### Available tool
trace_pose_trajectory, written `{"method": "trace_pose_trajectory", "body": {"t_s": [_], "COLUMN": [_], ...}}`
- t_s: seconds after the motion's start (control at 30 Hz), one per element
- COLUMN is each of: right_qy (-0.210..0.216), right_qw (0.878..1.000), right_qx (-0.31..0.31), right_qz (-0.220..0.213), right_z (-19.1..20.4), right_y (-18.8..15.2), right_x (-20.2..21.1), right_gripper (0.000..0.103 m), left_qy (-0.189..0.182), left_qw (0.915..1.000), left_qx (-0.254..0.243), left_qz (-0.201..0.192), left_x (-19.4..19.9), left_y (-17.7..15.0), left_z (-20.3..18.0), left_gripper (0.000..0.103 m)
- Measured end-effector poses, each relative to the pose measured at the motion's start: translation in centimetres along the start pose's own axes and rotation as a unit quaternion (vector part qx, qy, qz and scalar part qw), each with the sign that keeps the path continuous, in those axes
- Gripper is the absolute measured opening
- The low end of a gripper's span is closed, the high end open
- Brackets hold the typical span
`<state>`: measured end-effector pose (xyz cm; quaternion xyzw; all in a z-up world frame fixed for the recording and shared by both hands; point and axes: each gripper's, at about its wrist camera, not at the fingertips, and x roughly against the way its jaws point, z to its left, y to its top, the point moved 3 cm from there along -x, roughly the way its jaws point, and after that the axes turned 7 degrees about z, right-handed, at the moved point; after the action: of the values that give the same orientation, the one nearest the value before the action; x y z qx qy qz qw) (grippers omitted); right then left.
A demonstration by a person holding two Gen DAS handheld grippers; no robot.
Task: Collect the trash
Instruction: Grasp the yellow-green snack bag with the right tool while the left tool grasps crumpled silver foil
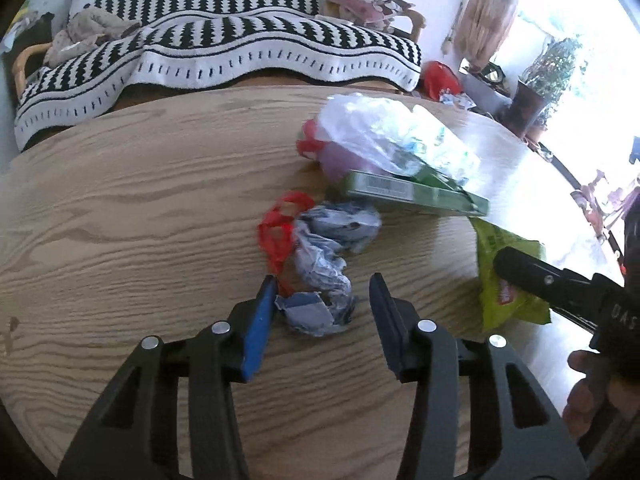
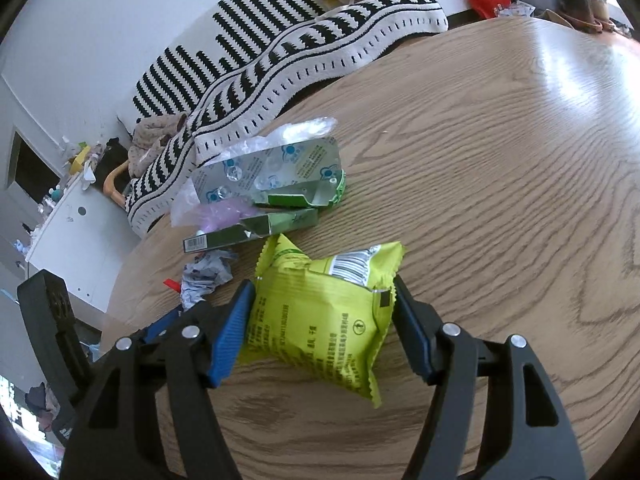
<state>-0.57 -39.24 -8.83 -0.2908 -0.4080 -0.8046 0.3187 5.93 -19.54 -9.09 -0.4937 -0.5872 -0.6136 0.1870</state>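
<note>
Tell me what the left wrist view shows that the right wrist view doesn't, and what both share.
Left only: the red plastic scrap in full and the potted plant by the window. Right only: the white cabinet and the foil blister sheet. Both: wooden table, crumpled paper, green packet, green carton, striped blanket.

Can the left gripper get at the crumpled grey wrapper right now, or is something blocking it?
Probably yes. The left gripper already straddles the near end of the crumpled grey wrapper on the table. Only the red plastic scrap lies tangled alongside and might be pinched too.
</note>
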Motion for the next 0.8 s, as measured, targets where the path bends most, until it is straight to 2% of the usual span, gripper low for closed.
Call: {"method": "trace_pose_trajectory", "body": {"t_s": [0.33, 0.53, 0.6, 0.63, 0.7, 0.77, 0.8], "right_qy": [0.005, 0.005, 0.004, 0.001, -0.005, -0.016, -0.021], "right_qw": [1.000, 1.000, 1.000, 1.000, 1.000, 1.000, 1.000], "right_qx": [-0.008, -0.010, -0.008, -0.004, 0.005, 0.013, 0.016], "right_qz": [-0.001, -0.001, -0.001, -0.001, 0.001, 0.000, 0.000], "right_z": [-0.3, -0.1, -0.1, -0.1, 0.1, 0.2, 0.2], "right_y": [0.0, 0.1, 0.1, 0.1, 0.1, 0.1, 0.0], "right_x": [0.4, 0.4, 0.4, 0.4, 0.3, 0.2, 0.2], "right_gripper": [0.067, 0.067, 0.067, 0.067, 0.066, 0.061, 0.053], "left_qy": [0.032, 0.042, 0.033, 0.033, 0.044, 0.044, 0.038], "left_qw": [0.9973, 0.9982, 0.9989, 0.9988, 0.9979, 0.9979, 0.9983], "left_qx": [-0.035, -0.031, -0.028, -0.036, -0.048, -0.047, -0.043], "left_qz": [-0.055, -0.027, -0.017, -0.007, 0.004, 0.002, 0.002], "left_x": [2.0, 0.6, 0.4, 0.0, -0.5, -0.4, -0.2], "left_y": [0.7, 0.9, 0.8, 0.6, 0.1, -0.4, -0.5], "left_z": [-1.3, -0.9, -0.9, -1.1, -1.4, -1.4, -1.5], "left_gripper": [0.047, 0.047, 0.042, 0.034, 0.029, 0.023, 0.022]}}
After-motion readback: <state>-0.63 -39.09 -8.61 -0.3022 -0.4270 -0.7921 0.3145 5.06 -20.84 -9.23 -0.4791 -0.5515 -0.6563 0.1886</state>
